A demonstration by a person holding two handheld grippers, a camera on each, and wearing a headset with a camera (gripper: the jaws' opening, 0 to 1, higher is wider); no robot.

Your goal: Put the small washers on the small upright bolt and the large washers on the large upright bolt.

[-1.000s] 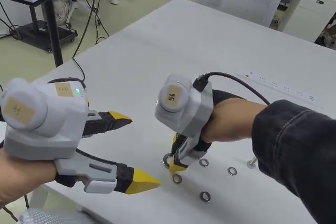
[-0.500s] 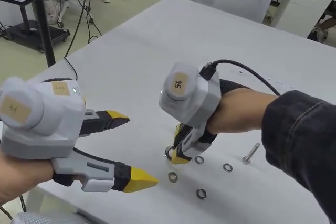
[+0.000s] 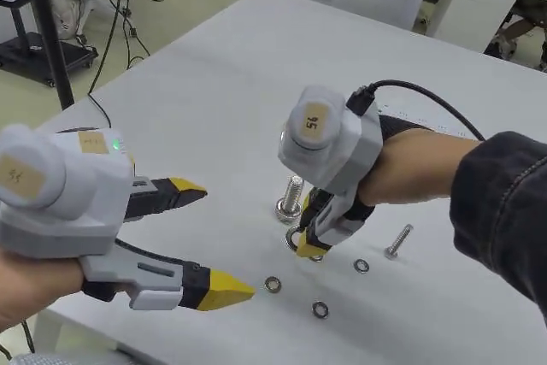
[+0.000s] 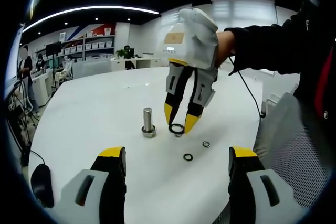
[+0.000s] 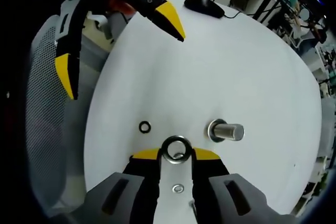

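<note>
Right claw (image 3: 306,248): your yellow tips are clenched on a large silver metal washer (image 5: 176,149), just beside the large upright steel bolt (image 3: 291,197).
Left claw (image 3: 209,241): you hold it spread wide, grasping nothing.
Small silver washers (image 3: 273,284): lying flat on the white surface (image 3: 256,83).

The head view looks forward and down from the near edge of the white surface (image 3: 239,74). The left gripper view sits low, facing across it; the right gripper view stares down closely. All three share the large upright bolt (image 3: 291,197).
</note>
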